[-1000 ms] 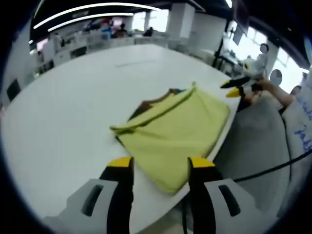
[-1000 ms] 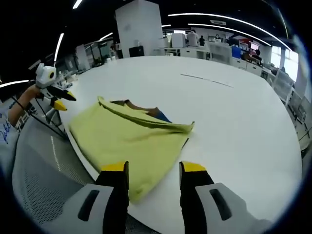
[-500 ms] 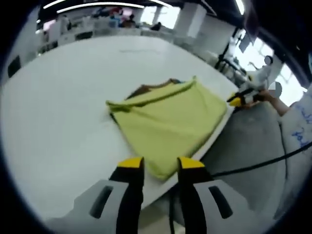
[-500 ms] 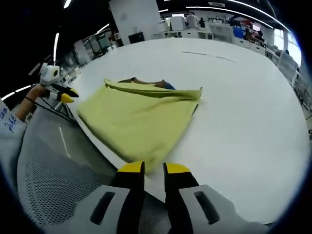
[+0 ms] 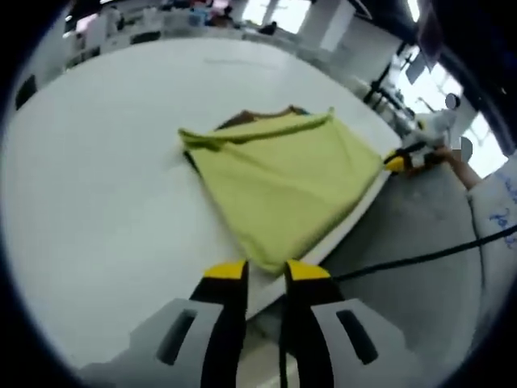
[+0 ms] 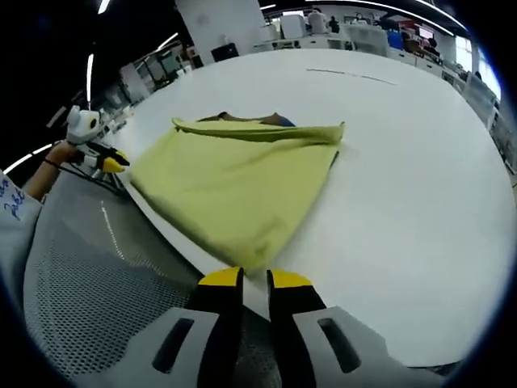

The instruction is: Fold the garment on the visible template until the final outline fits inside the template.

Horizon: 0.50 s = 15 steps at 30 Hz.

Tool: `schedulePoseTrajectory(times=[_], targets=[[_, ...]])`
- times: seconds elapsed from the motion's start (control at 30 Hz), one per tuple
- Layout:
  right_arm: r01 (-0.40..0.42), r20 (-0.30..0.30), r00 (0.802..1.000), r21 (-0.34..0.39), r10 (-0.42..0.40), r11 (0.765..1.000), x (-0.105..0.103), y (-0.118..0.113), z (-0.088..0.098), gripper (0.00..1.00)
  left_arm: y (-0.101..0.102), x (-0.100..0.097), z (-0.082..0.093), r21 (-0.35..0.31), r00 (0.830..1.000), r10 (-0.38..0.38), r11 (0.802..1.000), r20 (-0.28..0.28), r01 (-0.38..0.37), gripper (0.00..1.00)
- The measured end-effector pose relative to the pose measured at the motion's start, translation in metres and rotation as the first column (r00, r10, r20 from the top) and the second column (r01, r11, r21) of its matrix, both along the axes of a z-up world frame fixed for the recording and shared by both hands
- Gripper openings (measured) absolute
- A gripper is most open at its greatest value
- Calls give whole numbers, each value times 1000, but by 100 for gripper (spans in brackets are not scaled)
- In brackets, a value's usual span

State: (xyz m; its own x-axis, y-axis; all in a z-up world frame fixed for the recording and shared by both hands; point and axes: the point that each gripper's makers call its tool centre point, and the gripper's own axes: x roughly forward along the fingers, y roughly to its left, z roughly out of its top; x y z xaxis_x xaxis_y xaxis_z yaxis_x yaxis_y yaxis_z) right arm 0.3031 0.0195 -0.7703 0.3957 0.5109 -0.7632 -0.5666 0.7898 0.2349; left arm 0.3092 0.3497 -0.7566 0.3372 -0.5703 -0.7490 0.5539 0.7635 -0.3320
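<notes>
Left gripper view puts our left gripper (image 5: pixel 264 271) nearest, its yellow-tipped jaws narrowed around the near corner of the yellow-green fabric garment (image 5: pixel 279 174); whether they pinch it we cannot tell. Beyond, the garment lies folded at the edge of the round white table (image 5: pixel 89 170), over a dark brown template (image 5: pixel 242 120). In the right gripper view, our right gripper (image 6: pixel 245 279) stands likewise narrowed at the garment's (image 6: pixel 234 178) opposite near corner.
</notes>
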Motion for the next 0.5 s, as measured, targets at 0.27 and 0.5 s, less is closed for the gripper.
schedulePoseTrajectory(times=[0.27,0.5], targets=[[11,-3,1000,12,-11,1000,1,1,-1,10,-3,-2,-7,-12,1000,5,1000,-24,-6,7],[-15,-15,1000,-4,15,1000,1,1,-4,9,-2,-1,-11,-18,999,23,1000,-44,-24,0]])
